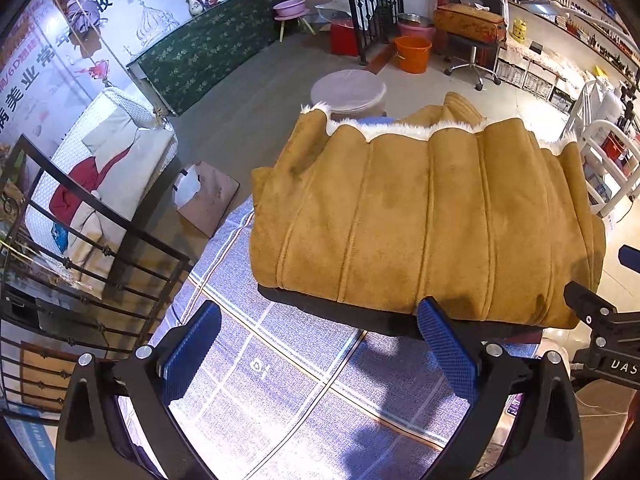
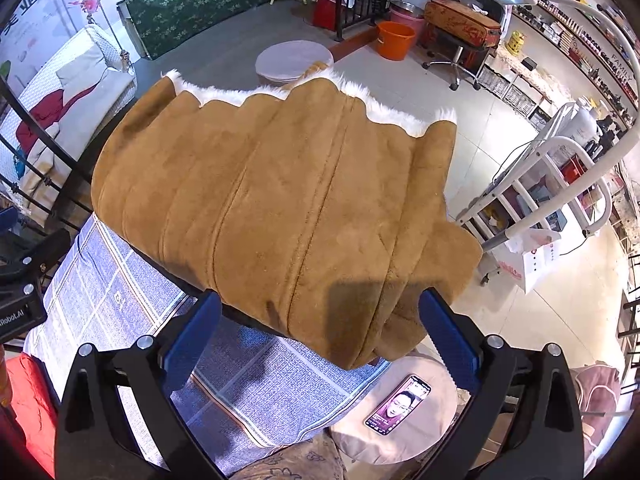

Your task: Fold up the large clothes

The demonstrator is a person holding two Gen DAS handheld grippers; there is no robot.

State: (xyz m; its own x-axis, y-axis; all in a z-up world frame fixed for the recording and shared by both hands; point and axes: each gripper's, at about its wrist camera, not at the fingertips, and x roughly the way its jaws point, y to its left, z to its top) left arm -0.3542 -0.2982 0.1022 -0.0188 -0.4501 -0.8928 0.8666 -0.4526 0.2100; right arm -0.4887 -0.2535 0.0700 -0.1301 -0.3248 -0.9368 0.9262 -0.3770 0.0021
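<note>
A tan suede coat (image 1: 420, 216) with white fleece trim lies folded in a thick stack on the blue checked cloth (image 1: 280, 380) that covers the table. It also shows in the right wrist view (image 2: 280, 208), hanging a little over the table's right edge. My left gripper (image 1: 320, 344) is open and empty, just in front of the coat's near edge. My right gripper (image 2: 320, 336) is open and empty, its fingers on either side of the coat's near right corner. The right gripper's body (image 1: 600, 336) shows at the right edge of the left wrist view.
A phone (image 2: 398, 404) lies on a round stool below the table's right corner. A black metal railing (image 1: 80, 248) stands at the left. A white rack (image 2: 560, 184) stands on the right. A round stool (image 1: 348, 92) and an orange bucket (image 1: 412, 54) are beyond.
</note>
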